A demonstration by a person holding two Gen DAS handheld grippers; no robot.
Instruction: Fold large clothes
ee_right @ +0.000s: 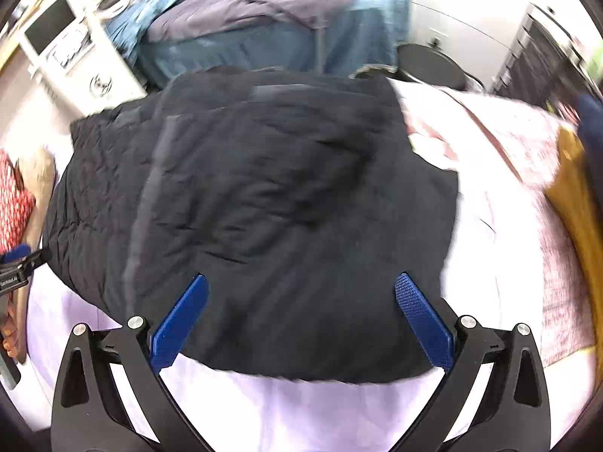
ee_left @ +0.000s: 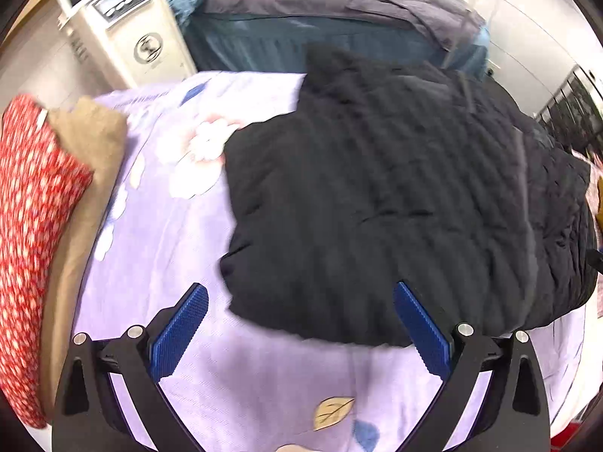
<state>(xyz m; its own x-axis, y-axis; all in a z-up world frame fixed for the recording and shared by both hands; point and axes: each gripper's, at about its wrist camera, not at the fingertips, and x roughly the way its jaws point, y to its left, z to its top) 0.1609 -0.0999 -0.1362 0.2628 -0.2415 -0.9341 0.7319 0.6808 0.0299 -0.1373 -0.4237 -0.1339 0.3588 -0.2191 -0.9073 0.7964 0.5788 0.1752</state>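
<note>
Hovering over the near hem, both tools hang empty above a black quilted jacket (ee_left: 395, 196) spread on a bed with a lilac flowered sheet (ee_left: 169, 226). The left hand-held gripper (ee_left: 299, 326) has its blue pads spread wide with nothing between them; in its view the jacket fills the 12 to 3 o'clock part of the frame, its near-left corner lying just ahead of the fingers. The right hand-held gripper (ee_right: 301, 320) is likewise wide apart and empty, the hem crossing between its fingers at 6 o'clock in that view.

Judging from this, the garment looks already doubled into a thick, roughly square bundle, so the step in hand seems to be a regrasp between folds. The next move probably calls for each tool to come down on a near corner, pinch through all the layers at once, and carry the hem toward 12 o'clock to halve the bundle.

The jacket is puffy, matte and stitched in diamond quilting; a paler strip, perhaps a zip placket, runs along its length in the right view. Its bulk may spring back open unless pressed.

A red spotted cloth (ee_left: 34, 218) and a tan cloth (ee_left: 90, 173) lie at 9 o'clock, well apart from the jacket.
</note>
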